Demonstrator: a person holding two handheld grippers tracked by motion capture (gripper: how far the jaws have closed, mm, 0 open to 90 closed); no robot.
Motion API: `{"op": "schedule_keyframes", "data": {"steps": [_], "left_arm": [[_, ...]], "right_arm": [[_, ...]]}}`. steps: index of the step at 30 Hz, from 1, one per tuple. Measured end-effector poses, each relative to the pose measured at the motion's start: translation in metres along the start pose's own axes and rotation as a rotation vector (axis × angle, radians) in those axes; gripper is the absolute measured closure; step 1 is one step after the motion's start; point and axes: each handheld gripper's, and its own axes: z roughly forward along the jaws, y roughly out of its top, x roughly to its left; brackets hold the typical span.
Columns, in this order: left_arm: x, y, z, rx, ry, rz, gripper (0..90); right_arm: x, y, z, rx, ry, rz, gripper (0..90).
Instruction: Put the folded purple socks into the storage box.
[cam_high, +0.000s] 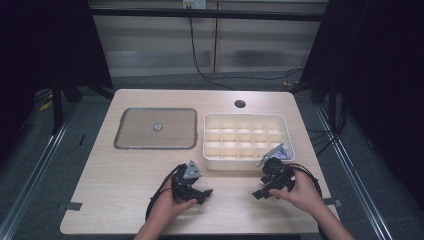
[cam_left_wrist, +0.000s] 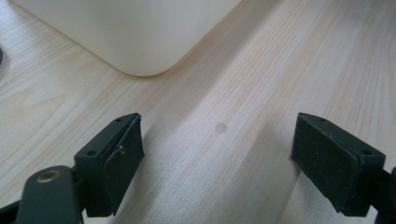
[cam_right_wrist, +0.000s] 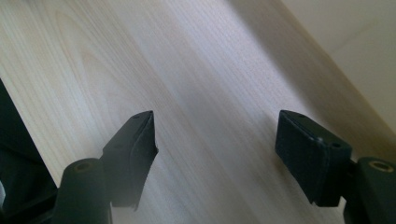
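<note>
- My left hand (cam_high: 172, 202) comes in over the near edge of the counter (cam_high: 115, 185) and holds the left claw (cam_high: 197, 192) low over the bare wood, left of the middle.
- In the left gripper view, my left claw (cam_left_wrist: 217, 149) has its two black jaws wide apart with nothing between them, only pale wood grain and a small dark spot.
- My right hand (cam_high: 305, 192) holds the right claw (cam_high: 262, 192) near the right end of the counter, just in front of the tray.
- In the right gripper view, my right claw (cam_right_wrist: 215, 140) also stands with its jaws well apart and empty, over bare wood.
- The two claws are well apart from each other, each with a black cable trailing back toward me.
- Just beyond both claws sits the white tray (cam_high: 285, 122) with many small compartments; its rounded near corner (cam_left_wrist: 144, 70) shows close in front of my left claw.
- A small bluish thing (cam_high: 281, 154) lies in the near right corner compartment of the tray, just beyond my right claw; I cannot tell what it is.
- To the left of the tray, not touching it, lies a flat square lid (cam_high: 155, 128) with a small round knob (cam_high: 158, 126) in its middle.
- Farther back, near the far edge, there is a round hole (cam_high: 240, 104) in the counter.
</note>
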Motion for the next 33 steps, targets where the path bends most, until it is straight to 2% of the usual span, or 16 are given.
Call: {"op": "schedule_keyframes", "data": {"steps": [1, 2, 7, 9, 12, 15, 22, 28, 33], "left_arm": [[0.0, 0.0, 0.0, 0.001, 0.0, -0.001, 16.2], [0.0, 0.0, 0.0, 0.002, 0.0, -0.001, 16.2], [0.0, 0.0, 0.0, 0.0, 0.0, 0.0, 16.2], [0.0, 0.0, 0.0, 0.0, 0.0, 0.0, 16.2], [0.0, 0.0, 0.0, 0.0, 0.0, 0.0, 16.2], [0.0, 0.0, 0.0, 0.002, 0.0, -0.001, 16.2], [0.0, 0.0, 0.0, 0.001, 0.0, -0.002, 16.2], [0.0, 0.0, 0.0, 0.001, 0.002, 0.0, 16.2], [0.0, 0.0, 0.0, 0.001, 0.002, -0.001, 16.2]], "right_arm": [[-0.001, -0.001, 0.002, 0.002, -0.001, -0.017, 28.9], [0.0, -0.001, 0.002, -0.005, -0.001, -0.005, 28.9], [0.002, -0.004, 0.007, -0.014, -0.019, -0.031, 28.9], [0.003, -0.005, 0.008, -0.012, -0.021, -0.027, 28.9], [0.003, -0.006, 0.01, -0.018, -0.032, -0.057, 28.8], [0.004, -0.008, 0.012, -0.017, -0.034, -0.046, 28.2], [0.003, -0.015, 0.013, -0.07, -0.034, -0.059, 26.1], [0.004, -0.026, 0.014, -0.139, -0.043, -0.08, 25.7], [0.005, -0.034, 0.016, -0.194, -0.06, -0.121, 23.9]]}}
